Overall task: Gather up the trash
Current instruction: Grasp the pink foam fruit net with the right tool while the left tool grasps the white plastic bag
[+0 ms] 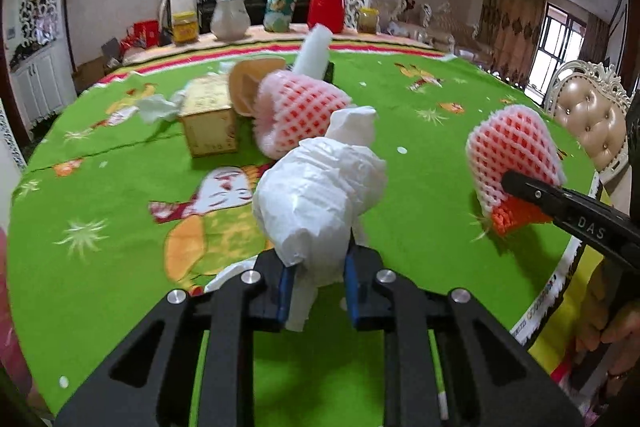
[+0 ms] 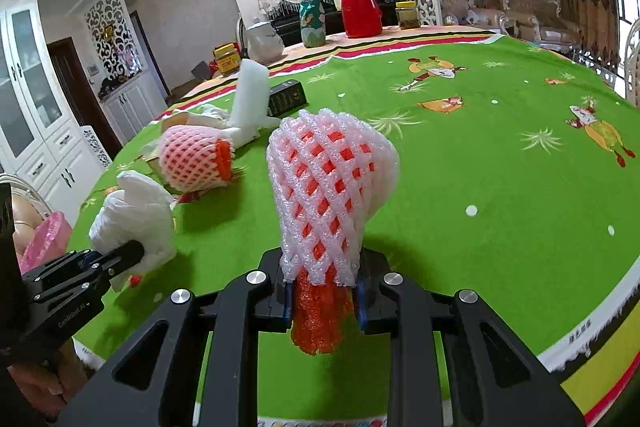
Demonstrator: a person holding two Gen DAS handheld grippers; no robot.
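Gripping a crumpled white tissue wad (image 1: 320, 187), the left claw (image 1: 316, 287) has its blue pads (image 1: 285, 287) pinched on the wad's lower end, w/ the bulk sticking up above the green cloth of the desk (image 1: 120, 187). Right claw (image 2: 324, 299) is clamped on a foam fruit net (image 2: 332, 187), pink-white mesh over an orange inner sleeve, held upright off the desk. A second foam net (image 2: 196, 163) lies on its side further back, near a white foam block (image 2: 250, 99) & a yellowish cardboard box (image 1: 208, 119). Dark small box (image 2: 286, 97) sits just behind the foam block. At the desk's far edge: red thermos (image 2: 358, 7), white jug (image 1: 230, 17).
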